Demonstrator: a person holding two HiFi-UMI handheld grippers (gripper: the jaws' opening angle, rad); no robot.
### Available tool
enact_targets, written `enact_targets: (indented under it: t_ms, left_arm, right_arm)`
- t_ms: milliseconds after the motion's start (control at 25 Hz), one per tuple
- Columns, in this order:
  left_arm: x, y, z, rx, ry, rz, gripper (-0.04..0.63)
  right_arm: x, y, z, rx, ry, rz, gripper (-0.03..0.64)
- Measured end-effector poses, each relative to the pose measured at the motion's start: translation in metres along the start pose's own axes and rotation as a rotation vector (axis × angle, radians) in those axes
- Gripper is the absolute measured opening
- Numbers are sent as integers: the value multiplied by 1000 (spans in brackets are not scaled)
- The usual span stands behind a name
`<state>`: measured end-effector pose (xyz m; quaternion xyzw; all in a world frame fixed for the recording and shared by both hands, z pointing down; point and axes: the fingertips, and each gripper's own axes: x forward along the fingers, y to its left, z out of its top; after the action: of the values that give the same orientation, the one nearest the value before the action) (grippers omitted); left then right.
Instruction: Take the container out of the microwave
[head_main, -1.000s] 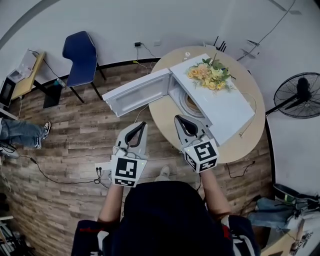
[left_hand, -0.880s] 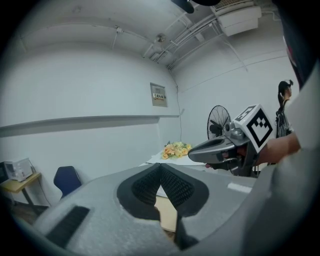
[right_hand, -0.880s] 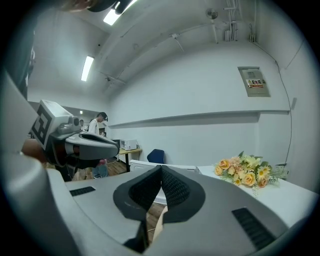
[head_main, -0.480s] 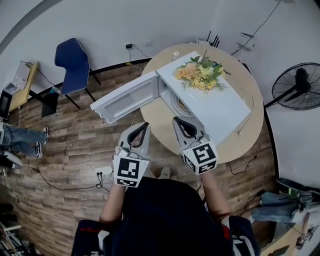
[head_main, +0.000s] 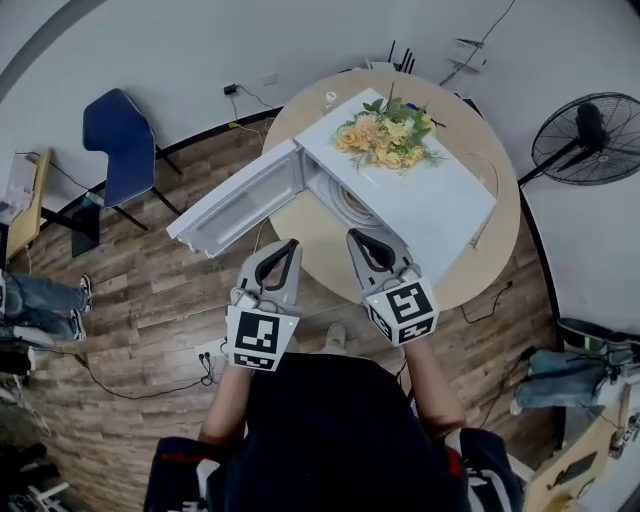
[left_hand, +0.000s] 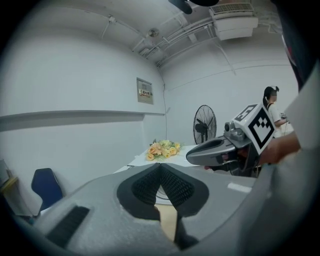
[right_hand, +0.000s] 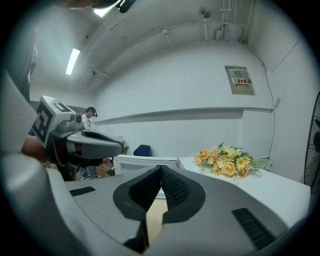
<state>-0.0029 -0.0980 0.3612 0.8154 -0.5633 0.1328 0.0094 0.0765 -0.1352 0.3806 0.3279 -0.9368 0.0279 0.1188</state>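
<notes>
Plainly the reach has not begun: the left hand-held gripper (head_main: 289, 246) and the right hand-held gripper (head_main: 353, 237) both hang at the near edge of the round worktop (head_main: 312, 230), each with its jaws pressed together and nothing between them. The microwave (head_main: 425, 200) lies at 12 o'clock from them, its door (head_main: 240, 205) swung wide toward 10 o'clock, so the opening faces the person. Inside the cavity a pale round container (head_main: 350, 207) shows only as a curved rim; what it holds cannot be told from here. A bunch of flowers (head_main: 385, 133) rests on the microwave's top. To do this step well, I judge one set of jaws should spread before entering, go in level and low past the door's hinge side, and close on the container's rim, then draw it straight back toward 6 o'clock without tipping it.
</notes>
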Motion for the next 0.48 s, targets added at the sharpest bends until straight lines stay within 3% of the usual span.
enact_targets:
  t_ms: [480]
  left_arm:
    - [47,48,-9,28,9,-212,14]
  right_arm:
    - [46,-7,-14,20,104,-184,8]
